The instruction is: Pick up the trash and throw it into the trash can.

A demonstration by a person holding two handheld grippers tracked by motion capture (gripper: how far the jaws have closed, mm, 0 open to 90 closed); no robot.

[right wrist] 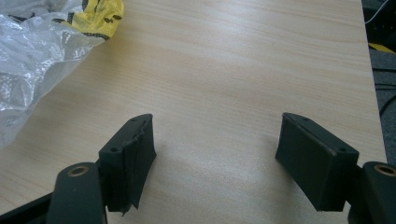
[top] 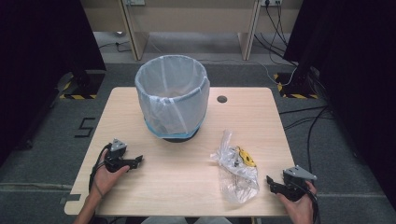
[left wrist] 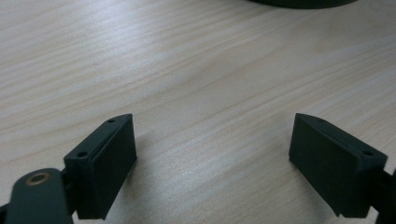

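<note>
**A:** Nearest item, high view?

**B:** Two hands at the bottom edge, each holding a gripper. Left gripper (top: 135,161) rests at the near left of the wooden table (top: 187,177). Right gripper (top: 271,182) sits at the near right corner. Jaw spread is hard to judge from this height.

**A:** Other stock on the table?

**B:** One bin (top: 172,95), lined with a pale translucent bag, upright at the far centre. One crumpled clear plastic bag (top: 236,172) at the near right, with a yellow item (top: 246,157) showing at its upper edge. It lies just beside the right gripper, not touching it. One small dark hole (top: 222,99) in the tabletop, right of the bin.

**A:** Left gripper view?

**B:** Left gripper (left wrist: 212,149): jaws spread wide, nothing between them, bare wood grain beneath. Dark curved base of the bin (left wrist: 303,3) at the top edge.

**A:** Right gripper view?

**B:** Right gripper (right wrist: 215,149): jaws likewise wide apart, holding nothing. Clear plastic bag (right wrist: 32,60) at upper left, well clear of the jaws; yellow item (right wrist: 100,16) with black markings at its top. Table edge at right, grey floor (right wrist: 383,65) beyond.
</note>
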